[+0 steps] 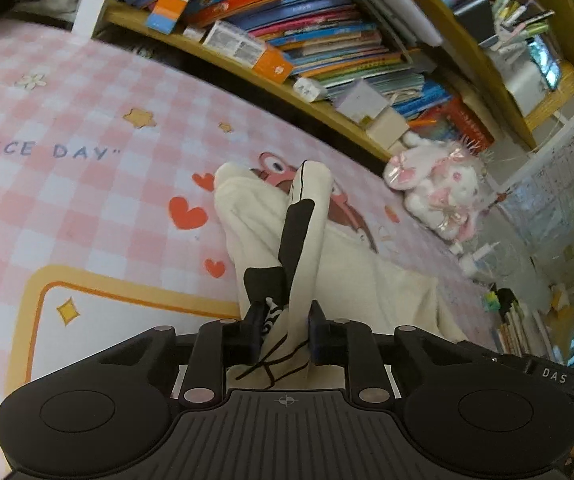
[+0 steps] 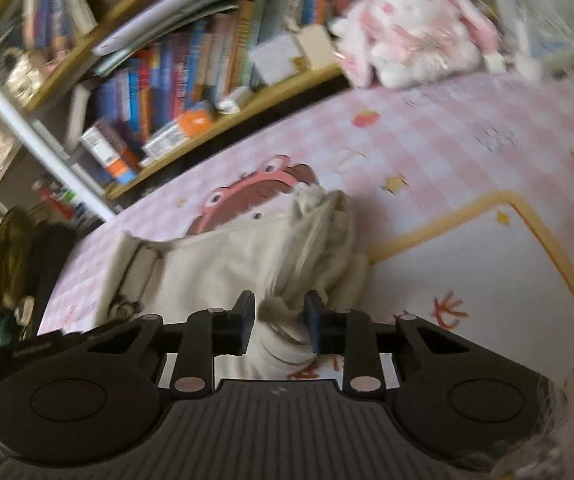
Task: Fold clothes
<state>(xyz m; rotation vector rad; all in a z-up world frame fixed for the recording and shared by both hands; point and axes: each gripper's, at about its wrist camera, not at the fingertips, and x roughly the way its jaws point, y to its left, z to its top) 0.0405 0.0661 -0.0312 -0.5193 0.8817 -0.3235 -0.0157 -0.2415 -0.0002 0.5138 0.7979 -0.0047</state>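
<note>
1. Cream garment: lies crumpled on the pink checked bedspread, over its cartoon print, with a black-and-white trimmed part raised toward the left camera.
2. Bookshelf and plush rabbit: just beyond the bed's far edge, apart from the garment.
3. Left gripper: jaws narrow, pinching the trimmed fabric.
4. Right gripper: jaws narrow, clamped on a bunched cream fold; this view is blurred.
5. Risk: both holds take bunched layers, not a single edge, so lifting may drag extra cloth and the fold may come out uneven or twisted. A thin pinch may slip.
</note>
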